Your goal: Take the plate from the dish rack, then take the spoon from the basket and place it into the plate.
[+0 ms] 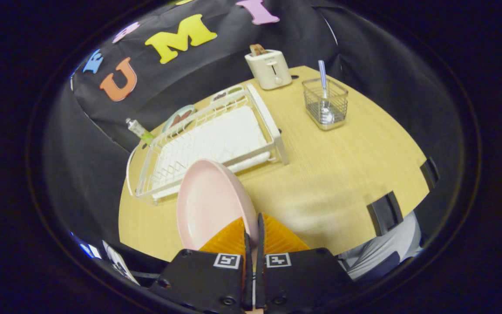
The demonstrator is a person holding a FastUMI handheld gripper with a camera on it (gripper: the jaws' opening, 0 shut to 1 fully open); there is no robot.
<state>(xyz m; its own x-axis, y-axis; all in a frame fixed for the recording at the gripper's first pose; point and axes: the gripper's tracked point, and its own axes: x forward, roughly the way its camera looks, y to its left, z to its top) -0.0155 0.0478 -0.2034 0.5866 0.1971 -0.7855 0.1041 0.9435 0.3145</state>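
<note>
The gripper (253, 233) is clamped on the rim of the pink plate (209, 203), both fingers pressed together w/ the plate edge pinched between them, so the plate stands on edge, clear of the dish rack (207, 144) and above the near part of the table (342, 174). The rack sits toward the table's left edge; it looks empty now apart from its white mat, though 1 or 2 more plates seem to stand behind its far side, hard to tell at this angle. The spoon (324, 93) stands upright in the wire basket (325, 104) near the table's far right corner, just right of the toaster (268, 67). A small bottle (139, 130) lies off the rack's far left corner. Step in hand, as I read it: set the plate down flat. To do it well, bring it over the open stretch of table between rack and basket, approx. mid-table, tilt it from on-edge to flat w/ the hollow side up, lower the far rim to touch 1st, then let go only once it rests. Keep it clear of the rack's right rail, and near enough to the basket that the spoon's trip is short. The rim grip is thin, so a quick swing could let the plate pivot.
</note>
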